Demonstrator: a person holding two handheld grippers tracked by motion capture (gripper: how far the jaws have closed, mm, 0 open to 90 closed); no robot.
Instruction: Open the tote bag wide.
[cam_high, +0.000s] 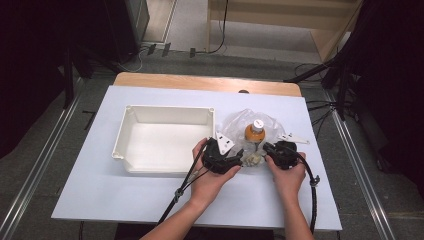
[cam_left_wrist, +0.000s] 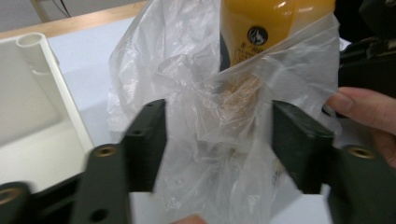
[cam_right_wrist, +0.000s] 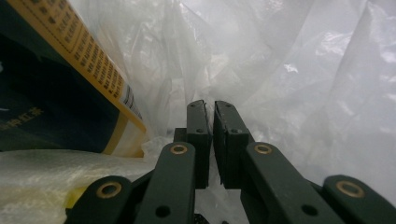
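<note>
A white rectangular table top (cam_high: 100, 190) is seen from above, and on its left half a white, shallow, open plastic tray (cam_high: 131, 120) is set, probably as the place where unpacked goods are to be put. Just beside the tray's right wall a crumpled clear plastic bag (cam_high: 235, 122) is spread on the table, and an orange bottle with a white cap (cam_high: 255, 131) is stood upright inside it, with a small pale packet (cam_high: 251, 159) lying in front of the bottle. The bag is worked from both sides, so that its mouth can be pulled wide around the bottle. The right gripper (cam_right_wrist: 210, 112) is pressed together on a thin fold of the film, by which that side of the bag appears to be anchored. The left gripper (cam_left_wrist: 218, 140) is held with its jaws apart on either side of bunched film; the pads are not seen pressing on it, so this side is judged not yet gripped.
</note>
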